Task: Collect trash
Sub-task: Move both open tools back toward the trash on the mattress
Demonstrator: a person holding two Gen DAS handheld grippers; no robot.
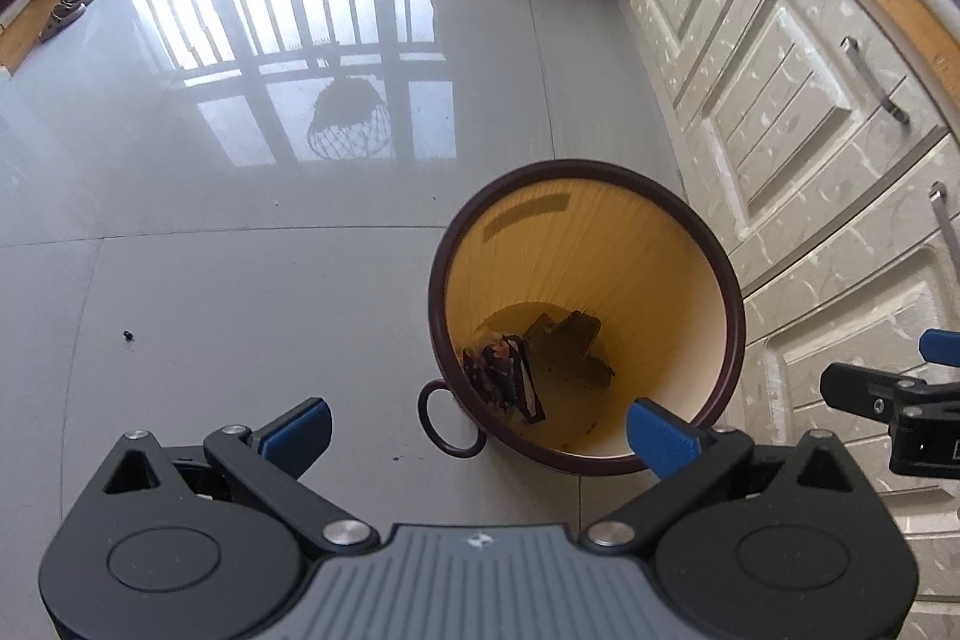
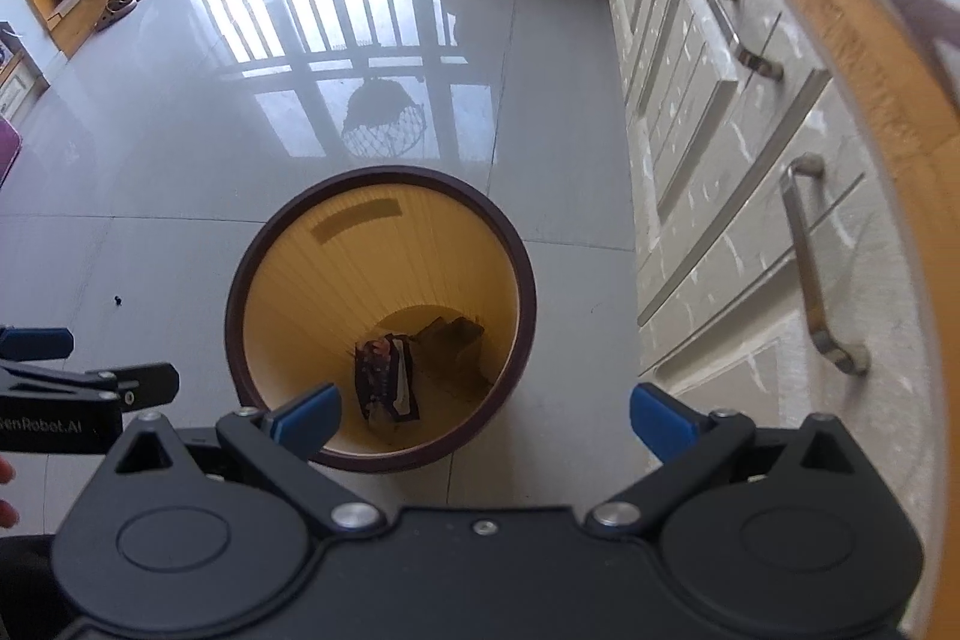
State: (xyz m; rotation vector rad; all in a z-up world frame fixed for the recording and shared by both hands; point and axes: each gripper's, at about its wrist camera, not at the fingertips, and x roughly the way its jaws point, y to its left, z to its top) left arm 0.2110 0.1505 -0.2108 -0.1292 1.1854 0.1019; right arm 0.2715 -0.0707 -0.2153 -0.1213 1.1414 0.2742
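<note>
Left wrist view: left gripper [image 1: 479, 429] spread wide, empty.
Right gripper [image 2: 485, 419]: spread wide, empty.
Bin: round yellow plastic bin with brown rim [image 2: 384, 322] near white cabinets [image 2: 738, 196].
Trash: dark crumpled wrapper [image 2: 384, 376] inside bin.

Glossy grey floor [image 1: 240, 280] is noted, reflecting window bars. Cream cabinets [image 2: 708, 112] with metal handles [image 2: 810, 268] are ranged along the right. Sandals [image 1: 66, 13] are seen far left.

Open floor [image 1: 240, 280] left of bin [image 2: 384, 196]; cabinets [image 2: 720, 220] crowd its right.
</note>
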